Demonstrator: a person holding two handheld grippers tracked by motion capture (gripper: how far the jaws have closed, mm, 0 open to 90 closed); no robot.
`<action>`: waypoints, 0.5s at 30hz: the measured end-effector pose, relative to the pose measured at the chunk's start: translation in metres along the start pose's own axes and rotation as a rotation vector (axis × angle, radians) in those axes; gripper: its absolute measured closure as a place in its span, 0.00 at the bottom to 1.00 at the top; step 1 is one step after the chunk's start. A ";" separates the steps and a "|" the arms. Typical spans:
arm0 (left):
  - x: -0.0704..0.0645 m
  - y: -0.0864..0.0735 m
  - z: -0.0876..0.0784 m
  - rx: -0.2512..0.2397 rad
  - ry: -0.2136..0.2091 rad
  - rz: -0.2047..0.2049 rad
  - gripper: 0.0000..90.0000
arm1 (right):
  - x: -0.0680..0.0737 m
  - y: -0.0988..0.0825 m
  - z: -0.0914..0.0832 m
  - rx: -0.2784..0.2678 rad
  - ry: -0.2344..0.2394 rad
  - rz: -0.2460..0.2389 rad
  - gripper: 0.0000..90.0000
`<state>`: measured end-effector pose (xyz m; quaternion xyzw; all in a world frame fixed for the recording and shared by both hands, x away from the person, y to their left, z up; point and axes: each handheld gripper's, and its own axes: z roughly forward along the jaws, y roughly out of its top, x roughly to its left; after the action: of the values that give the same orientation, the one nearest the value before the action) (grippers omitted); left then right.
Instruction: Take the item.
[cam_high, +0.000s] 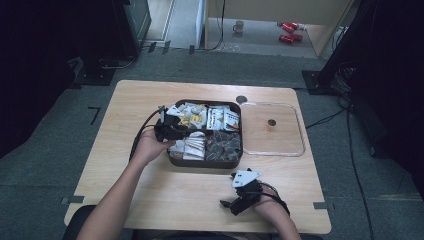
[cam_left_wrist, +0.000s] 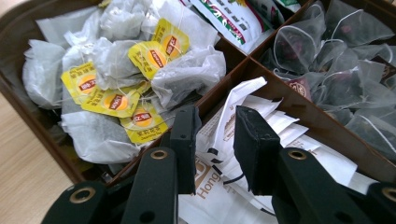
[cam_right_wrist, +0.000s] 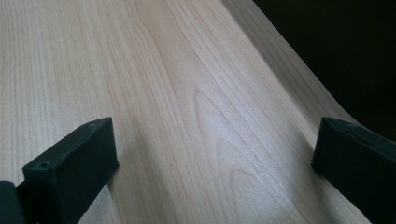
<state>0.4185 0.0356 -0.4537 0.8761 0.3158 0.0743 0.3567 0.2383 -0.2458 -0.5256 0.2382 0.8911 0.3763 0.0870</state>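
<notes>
Left gripper (cam_left_wrist: 215, 140) over a divided brown tray (cam_high: 239, 161) of tea packets; right gripper (cam_right_wrist: 212, 158) on bare table.

Its jaws stand narrowly parted above white paper sachets (cam_left_wrist: 261, 121); whether they pinch one is hard to tell. The tray, mid-table, holds yellow-tagged tea bags (cam_left_wrist: 140, 60) in one compartment, mesh pyramid bags (cam_left_wrist: 336, 51) in another, printed packets (cam_high: 223, 119) in a fourth. A clear lid (cam_high: 272, 129) lies just beside the tray's right. The right gripper's jaws are spread wide near the wooden table (cam_high: 150, 195)'s near edge, well apart from the tray.
</notes>
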 end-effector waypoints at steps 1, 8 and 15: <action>0.000 0.000 0.001 0.003 -0.002 -0.001 0.78 | 0.000 0.000 0.000 0.000 -0.001 0.001 0.00; 0.000 0.000 0.010 0.014 0.003 0.004 0.79 | 0.001 -0.001 -0.001 0.000 -0.011 0.010 0.00; -0.004 0.006 0.018 0.051 -0.012 0.038 0.79 | 0.003 -0.002 -0.002 0.001 -0.020 0.019 0.00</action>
<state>0.4245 0.0194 -0.4626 0.8912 0.2989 0.0677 0.3345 0.2337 -0.2469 -0.5255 0.2504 0.8882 0.3741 0.0920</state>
